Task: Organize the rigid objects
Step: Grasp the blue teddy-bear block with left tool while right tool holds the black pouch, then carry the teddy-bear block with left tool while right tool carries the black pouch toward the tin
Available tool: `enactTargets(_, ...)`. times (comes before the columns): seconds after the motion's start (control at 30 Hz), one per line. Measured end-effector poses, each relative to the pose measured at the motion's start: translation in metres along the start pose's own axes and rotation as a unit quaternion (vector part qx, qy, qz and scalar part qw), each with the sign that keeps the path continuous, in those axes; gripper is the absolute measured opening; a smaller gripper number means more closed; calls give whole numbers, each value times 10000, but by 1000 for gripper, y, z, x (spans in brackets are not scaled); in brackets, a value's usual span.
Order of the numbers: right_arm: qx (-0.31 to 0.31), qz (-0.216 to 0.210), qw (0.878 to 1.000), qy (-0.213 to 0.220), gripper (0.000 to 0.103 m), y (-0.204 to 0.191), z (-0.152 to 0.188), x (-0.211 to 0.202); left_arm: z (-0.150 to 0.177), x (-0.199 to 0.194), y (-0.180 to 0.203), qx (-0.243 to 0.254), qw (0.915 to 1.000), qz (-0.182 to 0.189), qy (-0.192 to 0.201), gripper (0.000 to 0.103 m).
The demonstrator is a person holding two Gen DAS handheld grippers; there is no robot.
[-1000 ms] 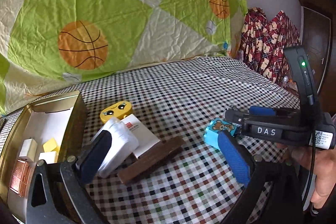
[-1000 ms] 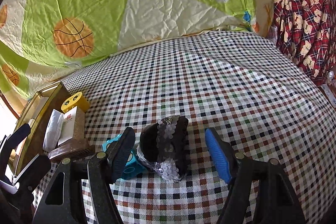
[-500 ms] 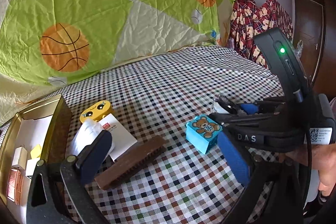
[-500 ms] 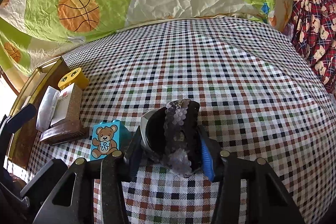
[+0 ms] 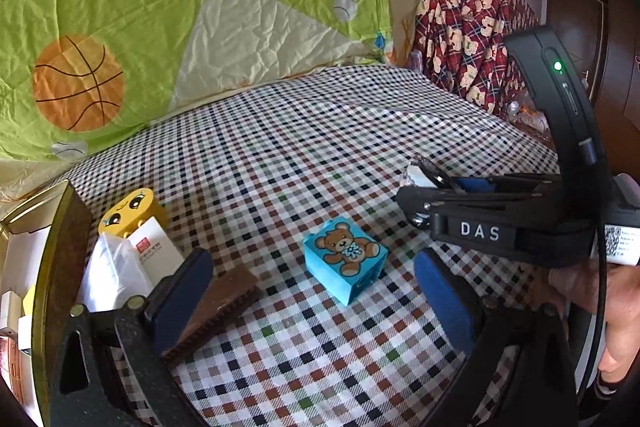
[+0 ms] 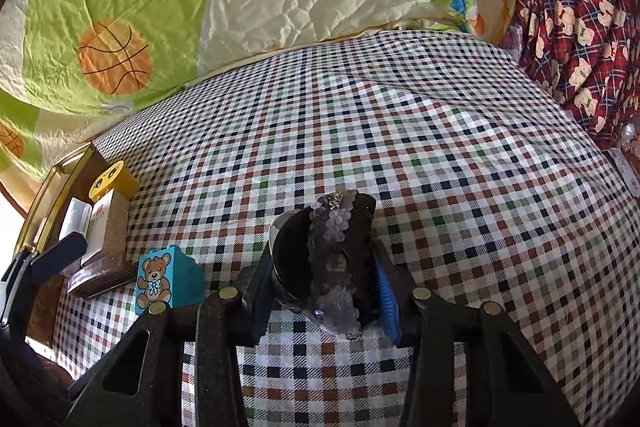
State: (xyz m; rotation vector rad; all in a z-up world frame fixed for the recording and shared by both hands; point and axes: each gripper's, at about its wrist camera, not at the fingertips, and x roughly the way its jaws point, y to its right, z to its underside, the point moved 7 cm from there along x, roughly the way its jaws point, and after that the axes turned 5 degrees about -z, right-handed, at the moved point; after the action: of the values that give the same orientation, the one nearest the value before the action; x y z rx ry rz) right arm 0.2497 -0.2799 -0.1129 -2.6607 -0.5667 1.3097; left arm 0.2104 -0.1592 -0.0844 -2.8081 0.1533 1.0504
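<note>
**Right claw clamped on sequinned black case; left claw wide over bear block.**

The right gripper [image 6: 324, 291] has just been closing and now grasps the black case [image 6: 332, 259], whose long axis runs toward 12 o'clock, along the fingers, on the checked cloth [image 6: 440, 147]. The left gripper [image 5: 312, 291] stands released, with the blue bear block [image 5: 346, 261] between its pads, untouched. The gold tin [image 5: 60, 247] lies at 9 o'clock, nearer the left hand, so the case probably goes that way.
</note>
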Motion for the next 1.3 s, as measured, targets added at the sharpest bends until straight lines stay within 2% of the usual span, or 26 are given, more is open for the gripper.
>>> enactTargets(0.2,118,90,9999,29,46,6,-1,0,-2,13,11,168,9996,51,-215,97)
enactTargets(0.27,150,92,9998,40,46,8,-1,-1,-1,18,14,216,9992,107,-318,92)
enactTargets(0.33,139,110,9998,36,46,9,-1,-1,-2,24,14,153,9987,221,-427,78)
enactTargets(0.37,122,130,9998,32,46,9,-1,0,-1,27,14,118,9983,271,-503,75)
enactTargets(0.43,96,163,9998,24,46,8,-1,0,2,32,16,98,9969,419,-659,59)
enactTargets(0.5,58,205,9998,17,46,7,-1,0,4,31,18,118,9962,524,-680,49)
enactTargets(0.7,-6,264,9996,98,46,6,-2,-3,1,21,21,222,9979,439,-427,49)
enactTargets(1.03,-247,371,9985,326,46,-2,-4,-11,-9,2,3,-104,9997,162,159,49)
enactTargets(1.3,-541,473,9951,678,46,-13,-8,-26,-14,-12,-9,-291,9982,-2,533,49)
